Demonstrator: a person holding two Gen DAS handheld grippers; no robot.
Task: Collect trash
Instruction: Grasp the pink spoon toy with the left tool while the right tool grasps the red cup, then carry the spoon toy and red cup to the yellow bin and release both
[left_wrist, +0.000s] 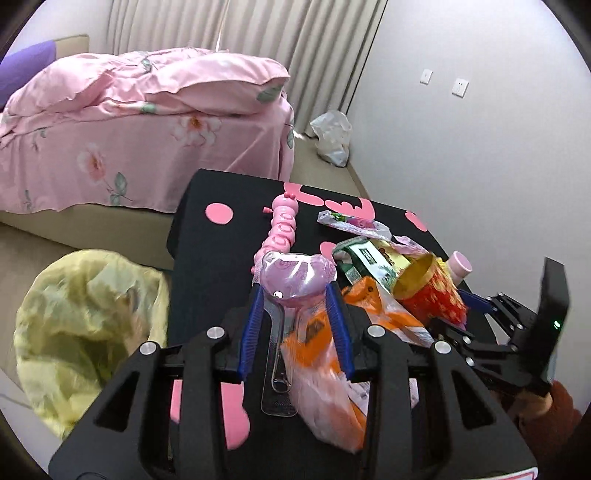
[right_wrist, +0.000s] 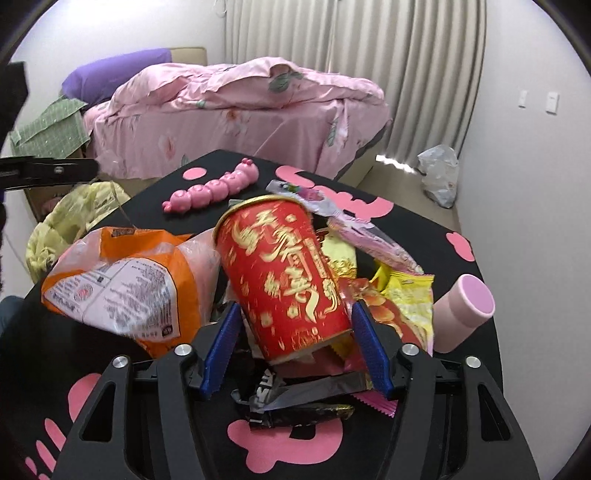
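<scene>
Near the table's (right_wrist: 436, 218) right edge my right gripper (right_wrist: 291, 343) straddles the red cup (right_wrist: 284, 273), jaws spread; my left gripper (left_wrist: 295, 314) brackets a pink blister pack (left_wrist: 295, 273), seemingly touching. Closing hard could crush the cup or drag neighbouring wrappers off
</scene>
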